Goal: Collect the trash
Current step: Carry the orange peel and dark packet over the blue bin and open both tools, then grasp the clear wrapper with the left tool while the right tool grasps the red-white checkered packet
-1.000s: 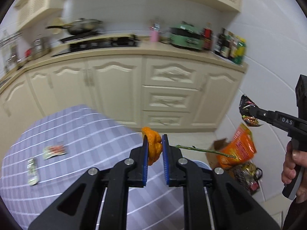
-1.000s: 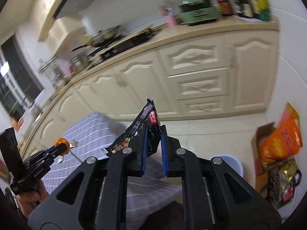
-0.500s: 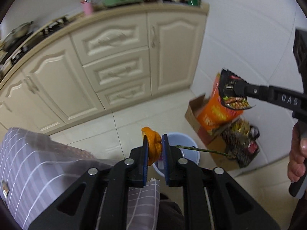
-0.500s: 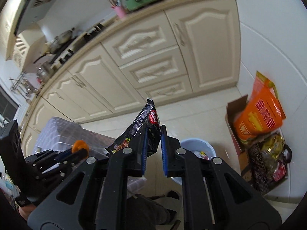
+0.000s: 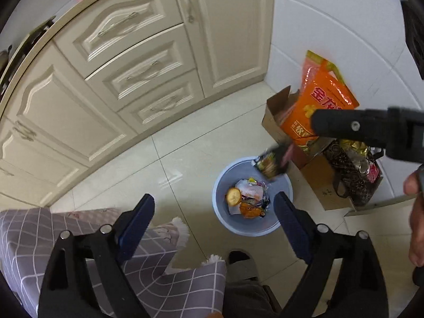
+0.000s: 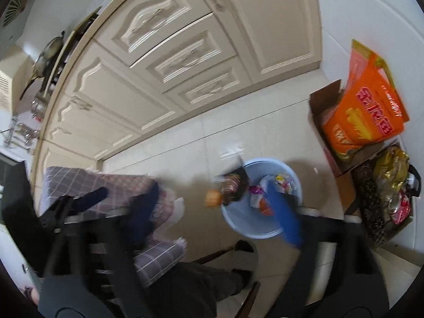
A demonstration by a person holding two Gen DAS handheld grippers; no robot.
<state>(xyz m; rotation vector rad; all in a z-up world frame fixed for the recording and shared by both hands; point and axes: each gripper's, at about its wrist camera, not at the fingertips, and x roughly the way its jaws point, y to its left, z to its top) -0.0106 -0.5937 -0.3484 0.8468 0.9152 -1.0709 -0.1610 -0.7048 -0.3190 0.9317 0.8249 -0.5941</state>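
Opening: two tongs, left [image 5: 214,212], right [image 6: 214,206], over one bin [image 5: 220,185].

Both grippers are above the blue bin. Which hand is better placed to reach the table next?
Left, probably: both jaws are opening, empty, but the left gripper hangs partly over the checked tablecloth, while the right gripper is over the blue bin.

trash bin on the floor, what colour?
Light blue bin, plain with no pattern. Clearest in the left wrist view.
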